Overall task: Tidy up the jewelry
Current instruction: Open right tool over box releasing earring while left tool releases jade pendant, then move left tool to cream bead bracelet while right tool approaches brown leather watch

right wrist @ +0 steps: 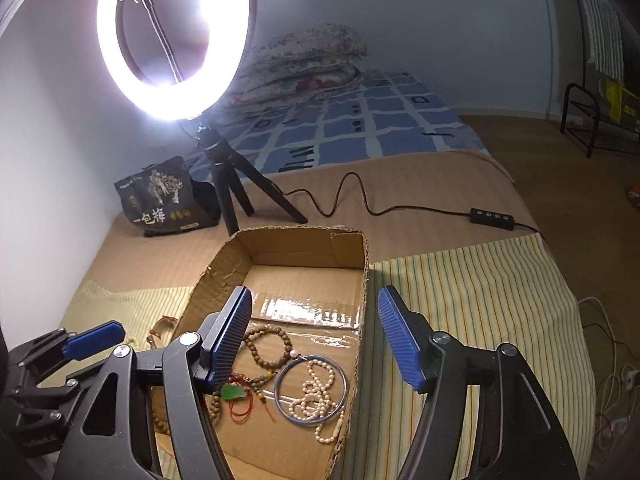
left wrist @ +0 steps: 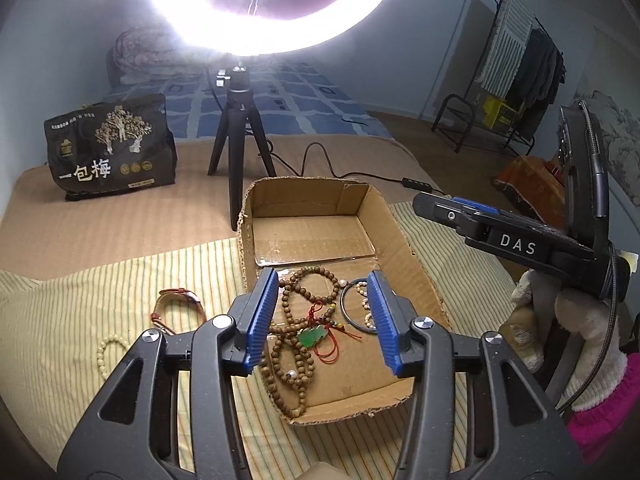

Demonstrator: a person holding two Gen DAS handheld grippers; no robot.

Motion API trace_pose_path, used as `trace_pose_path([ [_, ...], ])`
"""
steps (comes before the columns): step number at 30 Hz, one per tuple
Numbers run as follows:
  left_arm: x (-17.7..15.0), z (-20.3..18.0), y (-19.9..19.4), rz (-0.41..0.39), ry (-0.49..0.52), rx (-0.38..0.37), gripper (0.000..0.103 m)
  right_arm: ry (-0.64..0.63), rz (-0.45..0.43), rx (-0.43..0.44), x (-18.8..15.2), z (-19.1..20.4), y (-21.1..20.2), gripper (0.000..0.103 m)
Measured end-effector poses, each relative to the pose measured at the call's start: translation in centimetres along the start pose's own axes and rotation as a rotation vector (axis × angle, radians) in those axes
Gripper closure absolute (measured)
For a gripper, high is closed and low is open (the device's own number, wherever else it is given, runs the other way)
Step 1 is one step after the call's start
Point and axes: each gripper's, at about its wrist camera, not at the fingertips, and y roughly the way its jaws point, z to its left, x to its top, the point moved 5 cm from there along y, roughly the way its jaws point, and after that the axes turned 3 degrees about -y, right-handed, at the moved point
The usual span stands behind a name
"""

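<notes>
A shallow cardboard box (left wrist: 404,240) (right wrist: 224,268) lies on a striped cloth. In it lie brown bead strings (left wrist: 296,304) (right wrist: 268,348), a green pendant on red cord (left wrist: 313,336) (right wrist: 236,393), a dark bangle (left wrist: 348,308) (right wrist: 312,390) and a pearl strand (right wrist: 316,392). On the cloth left of the box lie a red-brown strap bracelet (left wrist: 180,300) and a cream bead bracelet (left wrist: 105,354). My left gripper (left wrist: 324,316) is open and empty above the box's near end. My right gripper (right wrist: 316,344) is open and empty over the box's right wall; it shows in the left wrist view (left wrist: 496,232).
A ring light on a black tripod (left wrist: 240,136) (right wrist: 224,184) stands just behind the box, its cable and switch (right wrist: 492,216) trailing right. A dark snack bag (left wrist: 110,148) (right wrist: 164,200) stands back left. A clothes rack (left wrist: 516,64) is far right.
</notes>
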Motion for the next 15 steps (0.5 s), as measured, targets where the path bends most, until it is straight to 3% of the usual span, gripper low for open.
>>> trace_pose_path([
  [13,0.4,2.5,-6.6,-0.078,-0.031,0.048,0.056,-0.055,-0.003,-0.007,-1.3,2.0,-3.7,0.032],
  [15,0.5,2.9,-7.7,-0.088,-0.029,0.069,0.056,-0.065,-0.007,-0.001,-1.6,2.5,-4.6,0.026],
])
